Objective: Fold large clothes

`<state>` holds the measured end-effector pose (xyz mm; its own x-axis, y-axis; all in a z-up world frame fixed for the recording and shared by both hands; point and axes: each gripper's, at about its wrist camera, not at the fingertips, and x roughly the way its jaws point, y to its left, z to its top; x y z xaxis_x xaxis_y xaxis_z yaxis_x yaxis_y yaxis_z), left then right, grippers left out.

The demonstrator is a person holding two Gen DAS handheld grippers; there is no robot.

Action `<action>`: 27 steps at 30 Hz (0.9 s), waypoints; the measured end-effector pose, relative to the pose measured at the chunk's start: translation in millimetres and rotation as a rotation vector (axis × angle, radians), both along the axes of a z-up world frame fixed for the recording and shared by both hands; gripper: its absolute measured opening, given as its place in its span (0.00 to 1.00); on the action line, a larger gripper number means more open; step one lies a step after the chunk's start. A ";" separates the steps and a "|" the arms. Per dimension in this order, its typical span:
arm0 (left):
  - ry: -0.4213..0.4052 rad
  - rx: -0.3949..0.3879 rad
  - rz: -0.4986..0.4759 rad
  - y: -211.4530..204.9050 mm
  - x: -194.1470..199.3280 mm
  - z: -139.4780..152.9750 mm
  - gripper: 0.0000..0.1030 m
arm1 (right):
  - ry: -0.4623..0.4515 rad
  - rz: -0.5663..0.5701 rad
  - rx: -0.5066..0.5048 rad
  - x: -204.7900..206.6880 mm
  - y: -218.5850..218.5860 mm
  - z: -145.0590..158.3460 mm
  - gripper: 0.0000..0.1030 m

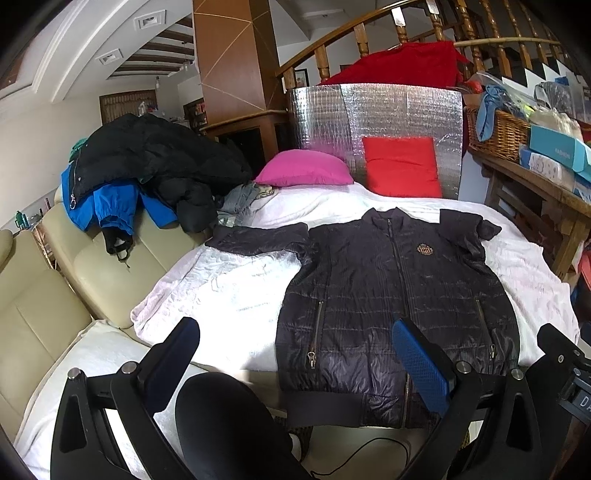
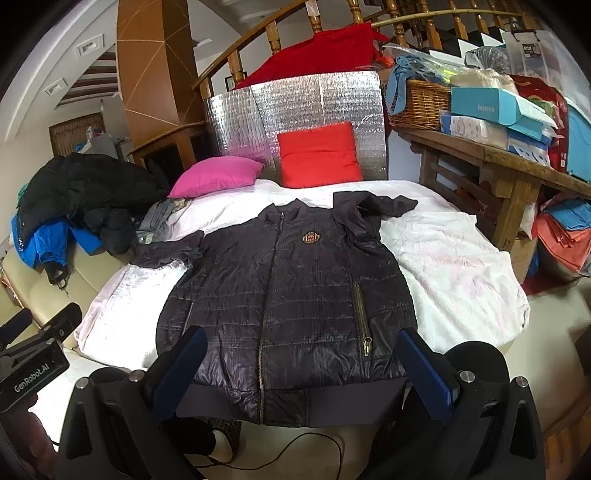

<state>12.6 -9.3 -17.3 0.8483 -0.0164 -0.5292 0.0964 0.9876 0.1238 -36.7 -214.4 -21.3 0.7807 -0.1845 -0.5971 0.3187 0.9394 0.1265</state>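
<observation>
A heap of outerwear, a black puffer coat (image 1: 155, 158) over a bright blue jacket (image 1: 110, 206), sits on the back of a cream leather sofa (image 1: 40, 295) at far left. Beside it a bed covered in a pale white-pink blanket (image 1: 221, 288) runs toward a silver foil-quilted panel (image 1: 373, 122) standing at its head.

A magenta pillow (image 1: 304, 173) lies against the panel's foot, and a red square cushion (image 1: 402, 170) leans on the panel to its right.

The left tool (image 1: 295, 354) hangs wide open above the near edge of the bed, its blue-padded fingers (image 1: 421, 369) gripping nothing.

At centre, the dark navy quilted zip-up jacket (image 2: 288, 295) lies face up and zipped on the blanket, collar toward the pillows and ribbed hem at the near edge. A crest badge (image 2: 311, 237) shows on the chest. Its left-hand sleeve stretches sideways toward the sofa; the right-hand sleeve is bunched up beside the shoulder.

The right tool (image 2: 303, 365) is also spread wide and empty, framing the jacket's hem without touching it.

At far right a wooden desk (image 2: 517, 173) carries a wicker basket (image 2: 421, 103) and stacked teal cardboard boxes (image 2: 491, 107). Behind everything rises a wooden stair railing (image 2: 406, 18), with a red cloth (image 2: 325, 55) draped against it.
</observation>
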 end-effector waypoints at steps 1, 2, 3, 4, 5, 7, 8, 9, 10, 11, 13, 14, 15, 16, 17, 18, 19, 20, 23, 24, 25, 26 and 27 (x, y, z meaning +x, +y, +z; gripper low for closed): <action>0.002 0.001 -0.001 -0.1 0.6 -0.2 1.00 | 0.005 0.001 0.002 1.1 -0.4 -1.1 1.00; 0.003 0.001 -0.002 -0.4 0.6 -0.4 1.00 | 0.010 0.001 0.005 1.6 -0.9 -2.3 1.00; 0.003 0.003 -0.002 -0.9 0.7 -0.7 1.00 | 0.012 0.001 0.006 2.0 -0.7 -2.8 1.00; 0.003 0.003 -0.002 -0.9 0.8 -1.0 1.00 | 0.014 0.001 0.009 2.5 -1.1 -3.5 1.00; 0.003 0.003 -0.003 -0.7 0.9 -1.1 1.00 | 0.015 0.000 0.010 2.6 -1.2 -3.9 1.00; 0.004 0.003 -0.003 -0.5 0.8 -1.3 1.00 | 0.016 0.000 0.012 2.7 -3.0 -3.6 1.00; 0.005 0.003 -0.003 -0.3 0.8 -1.3 1.00 | 0.017 -0.001 0.013 3.0 -2.5 -3.7 1.00; 0.006 0.003 -0.002 -0.4 0.8 -1.0 1.00 | 0.018 -0.001 0.013 3.2 -2.4 -3.9 1.00; 0.006 0.003 -0.003 -0.3 0.8 -0.9 1.00 | 0.019 0.000 0.013 3.2 -2.0 -4.0 1.00; 0.006 0.003 -0.003 -0.3 0.9 -0.9 1.00 | 0.021 0.000 0.013 3.4 -1.9 -4.3 1.00; 0.009 0.003 -0.003 -0.1 1.3 -0.9 1.00 | 0.024 0.000 0.013 3.9 -1.5 -5.0 1.00; 0.009 0.003 -0.002 0.2 1.4 -0.9 1.00 | 0.024 0.000 0.013 4.6 -1.5 -4.8 1.00; 0.009 0.002 -0.002 0.4 1.4 -0.9 1.00 | 0.025 0.000 0.013 4.7 -1.3 -4.8 1.00; 0.008 0.001 -0.002 0.5 1.0 -1.7 1.00 | 0.025 0.000 0.013 4.8 -1.3 -4.9 1.00; 0.008 0.001 -0.002 0.6 0.9 -1.6 1.00 | 0.025 0.000 0.013 4.9 -1.3 -5.0 1.00; 0.008 0.001 -0.001 0.6 0.9 -1.7 1.00 | 0.025 0.001 0.014 4.9 -1.5 -5.0 1.00; 0.008 0.002 -0.002 0.3 1.0 -1.7 1.00 | 0.025 0.000 0.013 4.8 -1.4 -5.1 1.00; 0.008 0.002 -0.003 0.5 1.0 -1.7 1.00 | 0.026 0.000 0.013 4.8 -1.3 -5.2 1.00; 0.009 0.001 -0.001 0.9 1.0 -1.7 1.00 | 0.028 0.001 0.013 4.9 -1.1 -5.8 1.00; 0.008 0.001 0.000 1.0 1.3 -1.6 1.00 | 0.029 0.001 0.013 4.9 -1.2 -6.4 1.00; 0.008 0.001 -0.001 1.1 1.8 -2.1 1.00 | 0.030 0.002 0.013 5.2 -1.0 -6.8 1.00; 0.009 0.000 -0.001 1.2 1.7 -2.2 1.00 | 0.030 0.002 0.013 5.1 -0.8 -7.2 1.00; 0.008 0.000 0.000 1.6 1.7 -2.2 1.00 | 0.032 0.002 0.014 5.4 -1.2 -7.3 1.00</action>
<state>14.3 -7.8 -19.5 0.8440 -0.0166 -0.5362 0.0977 0.9876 0.1232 -31.3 -215.7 -28.6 0.7618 -0.1745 -0.6239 0.3208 0.9383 0.1292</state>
